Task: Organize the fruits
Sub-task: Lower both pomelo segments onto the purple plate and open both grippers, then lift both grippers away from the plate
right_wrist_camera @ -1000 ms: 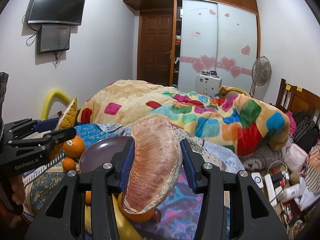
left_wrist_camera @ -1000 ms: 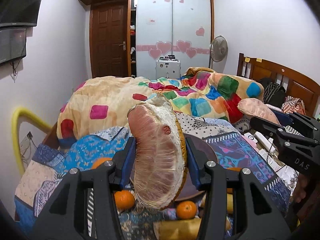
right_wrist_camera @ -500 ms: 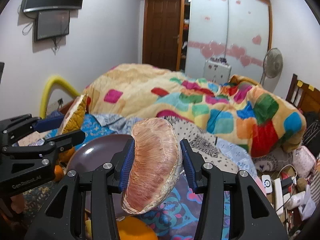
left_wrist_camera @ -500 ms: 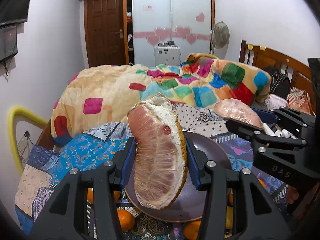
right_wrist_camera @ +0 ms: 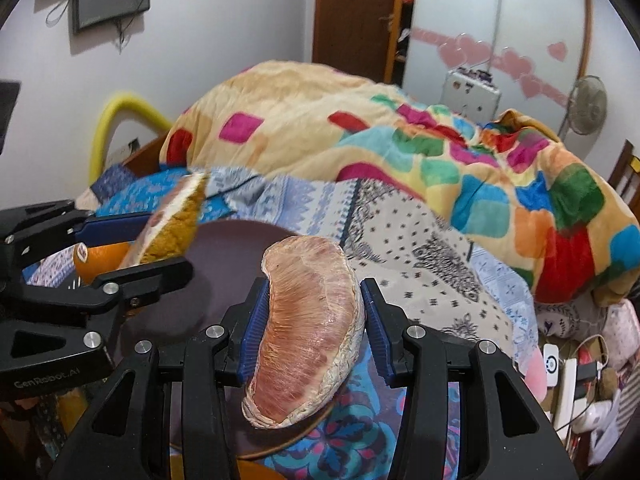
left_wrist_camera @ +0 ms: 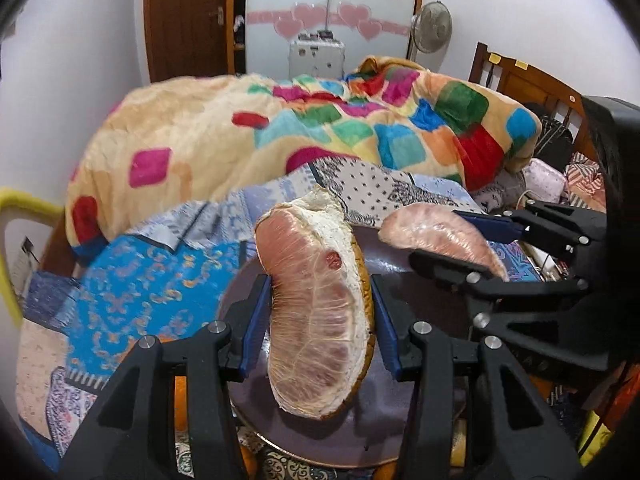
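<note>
My left gripper is shut on a pomelo wedge with rind and holds it just above a dark purple plate on the bed. My right gripper is shut on a peeled pomelo segment over the plate's right rim. The right gripper and its segment show at the right of the left wrist view. The left gripper's wedge shows at the left of the right wrist view, beside an orange.
The plate lies on a blue patterned sheet. A heaped multicoloured quilt lies behind it. Oranges lie partly hidden under the grippers. Cables and clutter sit at the right. A wooden headboard stands far right.
Both grippers have tilted down and closed in over the plate, bringing the two pomelo pieces nearer to each other. Both stay shut on their pieces.
</note>
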A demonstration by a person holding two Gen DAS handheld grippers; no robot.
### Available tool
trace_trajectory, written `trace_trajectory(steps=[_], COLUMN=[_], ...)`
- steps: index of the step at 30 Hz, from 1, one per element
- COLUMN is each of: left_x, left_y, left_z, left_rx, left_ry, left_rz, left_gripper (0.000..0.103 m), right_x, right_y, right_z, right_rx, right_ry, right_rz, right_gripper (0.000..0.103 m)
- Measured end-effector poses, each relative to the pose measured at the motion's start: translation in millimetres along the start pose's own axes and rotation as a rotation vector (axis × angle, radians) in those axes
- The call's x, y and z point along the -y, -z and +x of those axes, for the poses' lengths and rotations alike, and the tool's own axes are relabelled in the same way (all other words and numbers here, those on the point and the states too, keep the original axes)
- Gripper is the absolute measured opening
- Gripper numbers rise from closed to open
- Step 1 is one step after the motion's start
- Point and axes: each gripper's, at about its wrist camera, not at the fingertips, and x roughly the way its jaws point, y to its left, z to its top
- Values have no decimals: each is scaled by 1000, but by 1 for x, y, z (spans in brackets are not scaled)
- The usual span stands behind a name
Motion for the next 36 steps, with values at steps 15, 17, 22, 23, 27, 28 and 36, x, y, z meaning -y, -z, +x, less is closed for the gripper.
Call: trace_trajectory(steps=[15,17,22,23,27,28,36], left_x=[-1,-1,-2,-2,-1,0,14], left_y=[-14,-14,-12,-11,-3,-1,26], left_z=[4,-2,-18,-21,-38,-42,-81], left_rx=[-6,3,22,23,39,41,63], left_ry=[-6,-12,-26,-25,-45,-49,-70], left_rz=[6,8,7,4,11,14,33], left_gripper=[48,48,48,48,48,48,68], right_x=[5,7,7,6,6,4,-3], right_y=[1,0,0,0,2,4,26], right_z=[21,18,-4,-8,-27,-34,-79], right_rx=[-83,-79,-28,-18,18,29,85], right_ry=[-29,-36,-25,-23,-6,1,25], right_rz=[-10,4,10,10,9,6,3], right_gripper=[43,43,43,43,43,43,43])
